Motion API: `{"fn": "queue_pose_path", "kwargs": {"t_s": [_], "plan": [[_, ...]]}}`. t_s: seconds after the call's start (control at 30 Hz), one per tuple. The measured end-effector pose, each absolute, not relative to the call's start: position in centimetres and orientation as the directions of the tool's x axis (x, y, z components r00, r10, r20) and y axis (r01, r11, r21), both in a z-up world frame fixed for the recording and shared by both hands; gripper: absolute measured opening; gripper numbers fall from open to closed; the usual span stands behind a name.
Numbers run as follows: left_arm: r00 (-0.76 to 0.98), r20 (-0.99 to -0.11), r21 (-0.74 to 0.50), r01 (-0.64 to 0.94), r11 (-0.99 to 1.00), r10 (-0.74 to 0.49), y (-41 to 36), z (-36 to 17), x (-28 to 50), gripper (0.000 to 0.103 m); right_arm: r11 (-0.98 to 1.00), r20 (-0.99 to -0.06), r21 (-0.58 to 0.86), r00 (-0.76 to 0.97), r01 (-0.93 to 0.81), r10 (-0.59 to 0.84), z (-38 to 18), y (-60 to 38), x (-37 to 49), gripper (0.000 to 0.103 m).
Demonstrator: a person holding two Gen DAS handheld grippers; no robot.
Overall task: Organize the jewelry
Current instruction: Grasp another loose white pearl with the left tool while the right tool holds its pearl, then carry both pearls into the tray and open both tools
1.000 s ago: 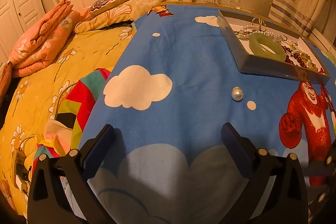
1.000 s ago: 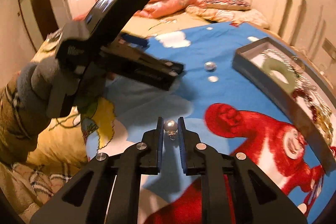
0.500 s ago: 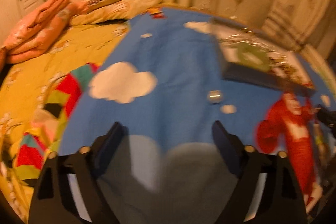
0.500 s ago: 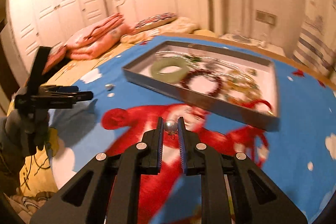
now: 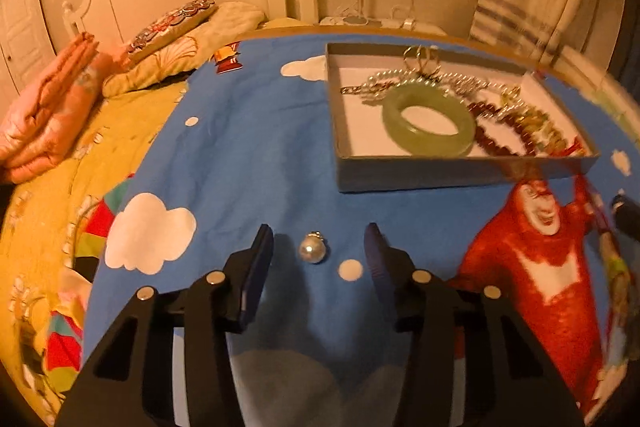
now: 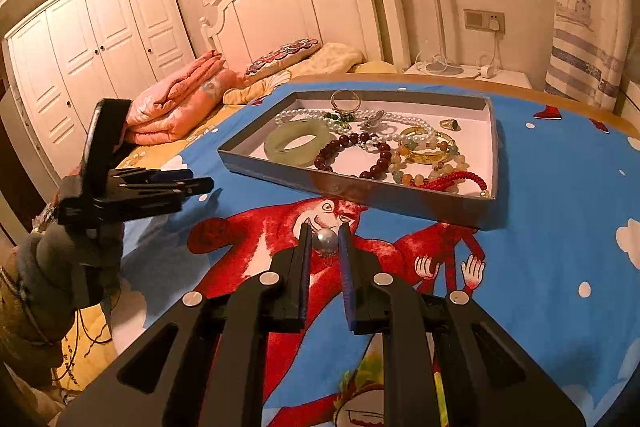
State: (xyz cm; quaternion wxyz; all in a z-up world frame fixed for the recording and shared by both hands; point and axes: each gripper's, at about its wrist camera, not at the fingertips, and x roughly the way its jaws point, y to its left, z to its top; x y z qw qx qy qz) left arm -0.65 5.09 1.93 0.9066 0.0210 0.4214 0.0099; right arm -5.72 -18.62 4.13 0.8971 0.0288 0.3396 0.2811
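Pearl earrings [image 5: 313,247], two: one between closing left fingers [image 5: 262,259], one [image 6: 326,240] clamped by right fingers [image 6: 303,251].

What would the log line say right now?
left gripper: closing around loose pearl | right gripper: holding pearl | tray: ahead

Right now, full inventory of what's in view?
pearl earring on cloth: 1, silvery, between the left fingers, untouched
pearl earring held: 1, silvery, pinched by the right fingers
tray: 1, grey, white inside, on the blue cloth
jade bangle: 1, pale green, tray's left end
bead bracelets: several, dark red, red and amber, in tray
pearl necklace: 1, white, in tray
rings: 2, gold, tray's far side
cartoon cloth: 1, blue, under everything
folded quilt: 1, pink, on bed
left hand-held gripper: closing around the earring
right hand-held gripper: shut
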Motion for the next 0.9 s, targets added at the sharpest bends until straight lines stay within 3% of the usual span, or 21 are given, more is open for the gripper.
{"fn": "queue_pose_path", "kwargs": {"t_s": [0.13, 0.23, 0.6, 0.9], "plan": [[0.638, -0.770, 0.020, 0.008, 1.000, 0.011, 5.6, 1.5, -0.6, 0.021, 0.839, -0.593, 0.249, 0.609, -0.484, 0.527, 4.1, -18.6, -5.7, 0.016], [0.643, -0.766, 0.020, 0.024, 1.000, 0.000, 5.7, 1.4, -0.7, 0.013, 0.841, -0.600, 0.249, 0.605, -0.481, 0.523, 4.0, -18.6, -5.5, 0.016], [0.721, -0.693, 0.010, 0.031, 0.999, -0.015, 4.7, 2.9, -3.5, 0.013, 0.883, -0.661, 0.179, 0.612, -0.433, 0.434, 3.3, -17.7, -5.4, 0.016], [0.786, -0.614, -0.013, 0.082, 0.997, -0.072, 2.3, 6.6, -5.6, 0.013, 0.888, -0.607, 0.147, 0.669, -0.436, 0.430, 5.4, -17.8, -5.9, 0.016]]}}
